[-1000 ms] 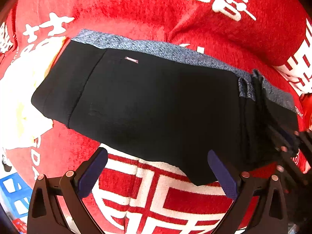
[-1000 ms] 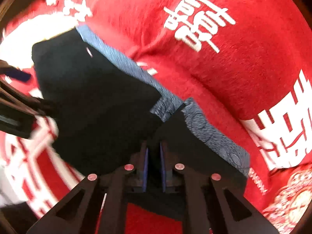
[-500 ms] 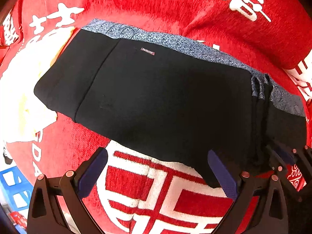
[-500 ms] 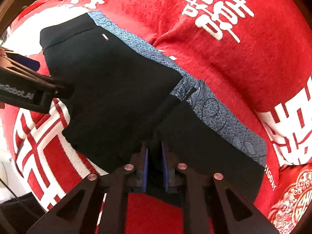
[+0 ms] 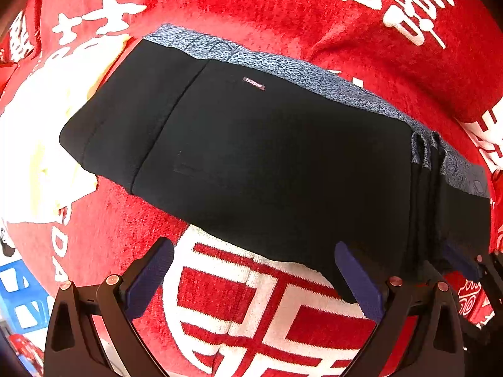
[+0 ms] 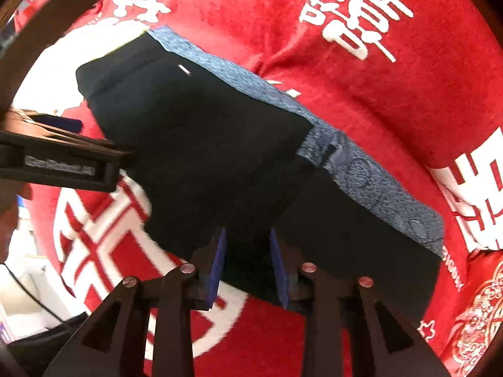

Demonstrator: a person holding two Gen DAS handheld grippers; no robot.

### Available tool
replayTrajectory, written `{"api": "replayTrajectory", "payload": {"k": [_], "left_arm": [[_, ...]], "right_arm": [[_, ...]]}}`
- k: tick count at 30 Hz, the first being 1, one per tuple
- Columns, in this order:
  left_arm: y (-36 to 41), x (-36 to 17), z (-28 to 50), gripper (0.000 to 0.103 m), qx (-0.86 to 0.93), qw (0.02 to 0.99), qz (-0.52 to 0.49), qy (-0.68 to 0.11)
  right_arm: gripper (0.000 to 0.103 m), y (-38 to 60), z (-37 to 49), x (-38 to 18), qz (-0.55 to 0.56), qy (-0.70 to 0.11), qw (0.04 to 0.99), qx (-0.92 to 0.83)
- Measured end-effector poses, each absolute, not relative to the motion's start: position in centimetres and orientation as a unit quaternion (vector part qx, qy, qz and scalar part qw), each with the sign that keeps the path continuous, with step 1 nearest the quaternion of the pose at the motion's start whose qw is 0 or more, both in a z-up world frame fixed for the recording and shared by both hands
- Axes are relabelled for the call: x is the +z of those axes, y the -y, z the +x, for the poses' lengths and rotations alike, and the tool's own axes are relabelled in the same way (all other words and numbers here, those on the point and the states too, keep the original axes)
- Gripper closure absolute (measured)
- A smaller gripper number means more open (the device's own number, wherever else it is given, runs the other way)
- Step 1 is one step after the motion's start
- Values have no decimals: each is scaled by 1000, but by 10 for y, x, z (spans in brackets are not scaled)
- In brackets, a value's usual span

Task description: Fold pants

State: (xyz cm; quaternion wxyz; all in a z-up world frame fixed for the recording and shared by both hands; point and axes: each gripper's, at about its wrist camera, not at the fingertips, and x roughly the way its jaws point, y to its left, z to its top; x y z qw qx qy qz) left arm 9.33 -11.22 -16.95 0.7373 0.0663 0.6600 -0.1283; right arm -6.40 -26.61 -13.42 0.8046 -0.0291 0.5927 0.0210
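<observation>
Black pants [image 5: 267, 163] folded flat on red blanket [image 5: 251, 15]. Left claw [image 5: 251, 276] spread wide, holding nothing, at near edge. Right claw [image 6: 248, 264] partly parted, pants edge between pads.

A red plush blanket [image 5: 239, 15] with white characters covers everything; a blue crate [image 5: 19, 295] peeks out at eight o'clock.

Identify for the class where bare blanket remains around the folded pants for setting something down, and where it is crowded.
Free: the red blanket beyond the pants' grey-blue waistband, and the red-and-white emblem in front of their near edge. Crowded: that near edge, where the left gripper and the right gripper sit.
</observation>
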Motion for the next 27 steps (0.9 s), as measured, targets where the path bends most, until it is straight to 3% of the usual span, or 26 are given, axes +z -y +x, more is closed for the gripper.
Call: {"api": "replayTrajectory", "payload": {"k": [10, 18, 27], "left_arm": [[97, -169, 98, 0, -122, 738, 44, -662], [89, -168, 99, 0, -119, 739, 44, -662], [79, -164, 99, 0, -117, 740, 42, -661]], "right_arm": [[71, 292, -53, -110, 38, -578, 815, -6], [71, 318, -40, -140, 107, -618, 778, -31], [63, 306, -48, -157, 126, -634, 761, -41]]}}
